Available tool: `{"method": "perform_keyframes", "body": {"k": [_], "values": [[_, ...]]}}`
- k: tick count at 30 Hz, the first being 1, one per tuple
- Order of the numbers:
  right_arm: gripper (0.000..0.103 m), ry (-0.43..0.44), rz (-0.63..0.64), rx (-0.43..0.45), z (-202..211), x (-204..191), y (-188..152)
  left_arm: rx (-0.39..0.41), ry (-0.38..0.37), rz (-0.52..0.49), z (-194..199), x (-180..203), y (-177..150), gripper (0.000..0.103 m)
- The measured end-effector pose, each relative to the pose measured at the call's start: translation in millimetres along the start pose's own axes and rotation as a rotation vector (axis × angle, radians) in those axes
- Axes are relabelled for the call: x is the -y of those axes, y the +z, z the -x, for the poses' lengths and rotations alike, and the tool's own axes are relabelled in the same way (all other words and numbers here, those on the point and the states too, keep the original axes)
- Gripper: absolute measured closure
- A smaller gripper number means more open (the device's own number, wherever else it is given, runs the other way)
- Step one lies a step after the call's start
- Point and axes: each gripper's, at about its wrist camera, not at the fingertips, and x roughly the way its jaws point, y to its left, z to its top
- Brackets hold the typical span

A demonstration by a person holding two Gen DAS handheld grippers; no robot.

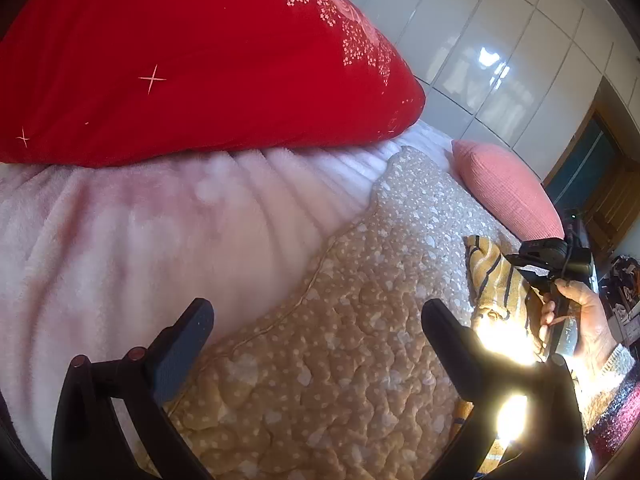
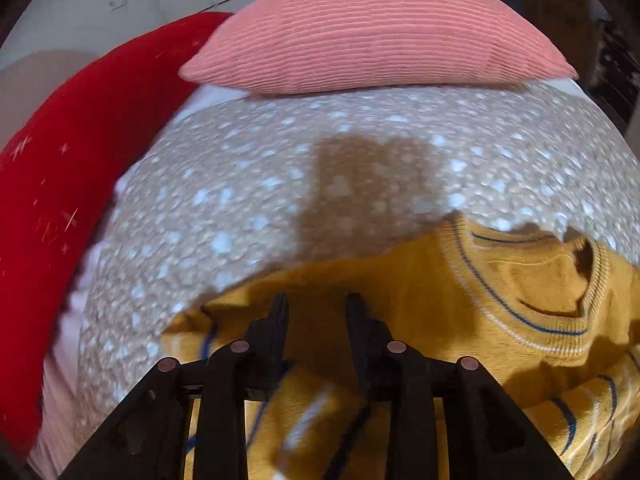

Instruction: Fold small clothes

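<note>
Right wrist view: the right gripper [image 2: 316, 308] hangs over the yellow sweater [image 2: 500, 292] at lower right on the quilt [image 2: 280, 184], jaws slightly parted, gripping nothing. Left gripper [image 1: 316, 320] stands wide, empty.

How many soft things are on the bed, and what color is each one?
Red: 1, the red quilt
Pink: 2, the pink corduroy pillow and the pale pink fleece blanket
Tan with white spots: 1, the quilted bedspread
Mustard yellow with blue stripes: 1, the small sweater
Total: 5
</note>
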Motion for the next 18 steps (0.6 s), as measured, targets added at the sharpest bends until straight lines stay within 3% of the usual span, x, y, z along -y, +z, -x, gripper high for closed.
{"method": "perform_keyframes", "body": {"k": [6,9,11,15,18], "values": [[0.068,0.121,-0.027,0.048,91.1,64.6,-43.5,-0.011,-0.015,-0.012,0.4,1.3,-0.9,0.0],[0.063,0.2,-0.047,-0.017,134.3,111.7,-89.9,-0.008,-0.018,-0.038,4.2,5.9,-3.2,0.0],[0.062,0.167,-0.039,-0.066,155.5,146.3,-123.7,0.008,-0.032,-0.053,12.2,10.3,-6.1,0.0],[0.062,-0.037,-0.14,-0.101,184.6,235.5,-181.9,0.005,-0.084,-0.092,28.4,21.5,-19.7,0.0],[0.061,-0.068,-0.213,-0.059,218.3,279.6,-215.8,-0.03,-0.135,-0.128,44.2,33.0,-40.2,0.0]]}}
